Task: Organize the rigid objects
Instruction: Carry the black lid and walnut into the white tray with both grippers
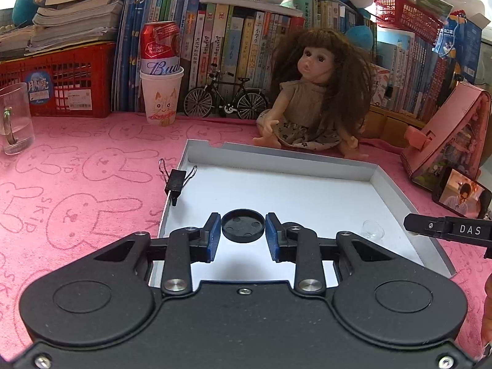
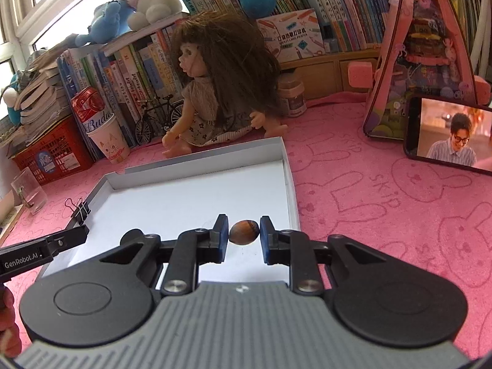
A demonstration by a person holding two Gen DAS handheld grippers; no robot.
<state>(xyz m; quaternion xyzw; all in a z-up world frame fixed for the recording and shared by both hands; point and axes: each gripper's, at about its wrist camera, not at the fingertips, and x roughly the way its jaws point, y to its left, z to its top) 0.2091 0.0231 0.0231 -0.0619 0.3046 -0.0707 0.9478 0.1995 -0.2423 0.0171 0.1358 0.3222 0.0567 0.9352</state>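
White tray (image 1: pixel 384 181) w/ black cap (image 1: pixel 243 225)

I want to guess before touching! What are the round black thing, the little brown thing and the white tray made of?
The round black disc looks like matte moulded plastic: dull sheen, raised rim, small dimples. The brown oval piece shines, with darker streaks, perhaps polished stone or a nut; the view cannot settle it. The white tray seems to be cardboard: thin folded walls, flat matte surface.

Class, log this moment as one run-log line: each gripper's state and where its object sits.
left gripper: shut on black cap | right gripper: shut on brown nut | both over white tray
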